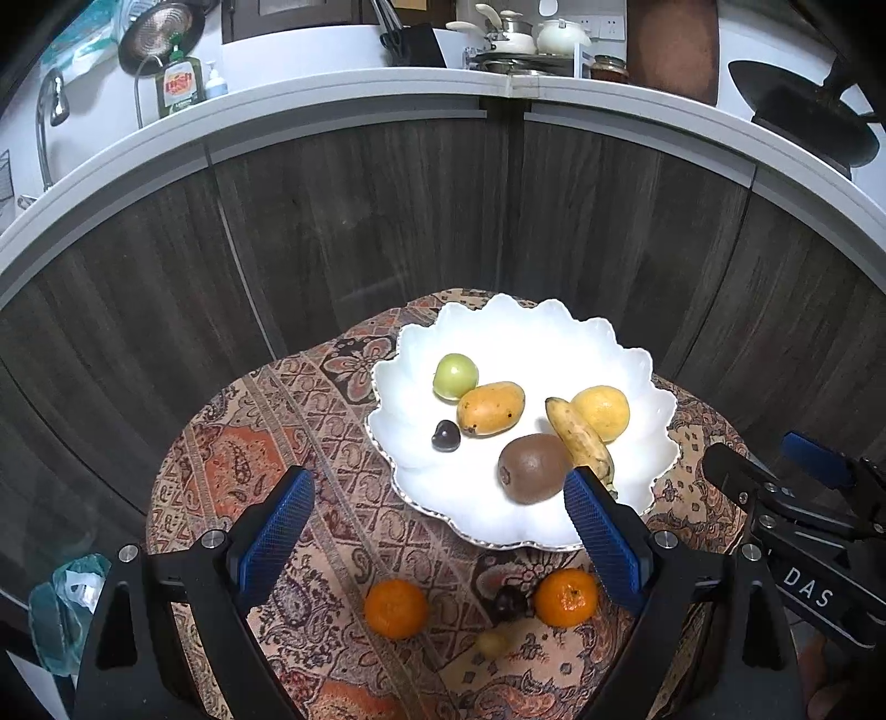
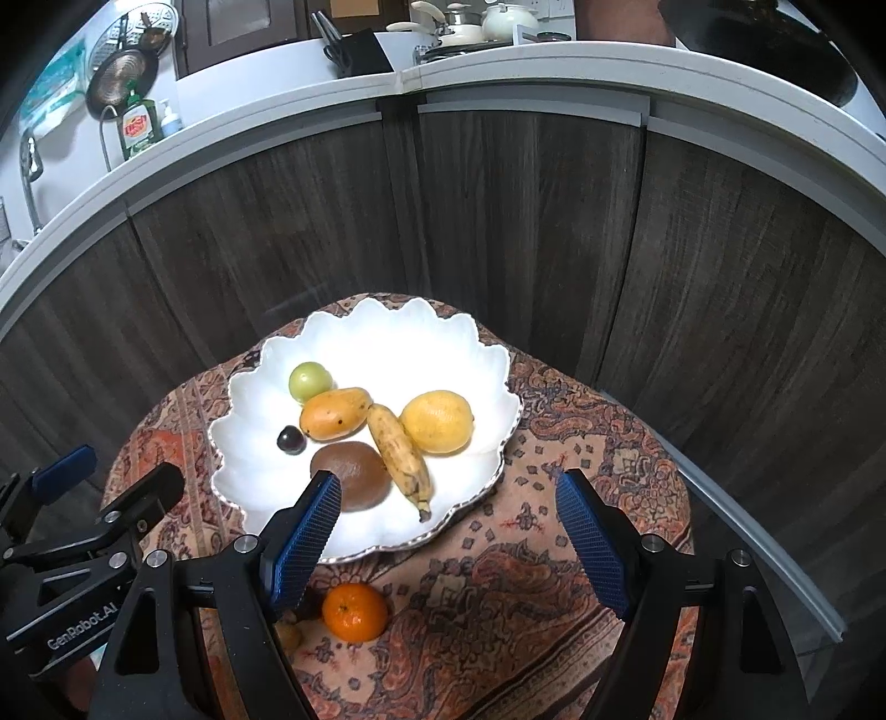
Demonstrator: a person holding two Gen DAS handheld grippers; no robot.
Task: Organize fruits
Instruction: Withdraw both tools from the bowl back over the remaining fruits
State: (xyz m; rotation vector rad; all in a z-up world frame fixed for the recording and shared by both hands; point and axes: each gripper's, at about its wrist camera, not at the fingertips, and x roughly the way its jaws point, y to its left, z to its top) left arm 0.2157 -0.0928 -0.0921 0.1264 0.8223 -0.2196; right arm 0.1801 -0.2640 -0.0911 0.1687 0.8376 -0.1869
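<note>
Behind it all ran dark cabinet doors (image 1: 387, 221) under a pale counter (image 1: 332, 99), with a green soap bottle (image 1: 178, 83) at far left and pots (image 1: 515, 33) further along. Below stood a small table under a patterned cloth (image 1: 266, 443), and on it a white scalloped plate (image 1: 554, 343) took up the far half.

On the plate lay six fruits: a green fruit (image 1: 455, 376) at the far left, a mango (image 1: 490, 409) touching it, a dark plum (image 1: 446, 435) just near of those, a kiwi (image 1: 532, 468) in the near middle, a banana (image 1: 576, 437) leaning against the kiwi's right side, and a yellow citrus (image 1: 601, 412) behind the banana.

Off the plate, on the near cloth, sat two oranges, the left orange (image 1: 396, 608) and the right orange (image 1: 566, 597), with another dark fruit (image 1: 509, 603) tucked beside the right one and a small yellowish fruit (image 1: 493, 643) nearer still.

The left tongs (image 1: 437, 531) stood wide and held nothing; both oranges lay between its fingers, lower in the frame, and its right finger hid the banana's near tip. The right tongs (image 2: 448, 531) were wide as well and empty, with the right orange low between its fingers, close to the left one, whose pad covered the kiwi's near edge. Nothing blocked either orange from above.
</note>
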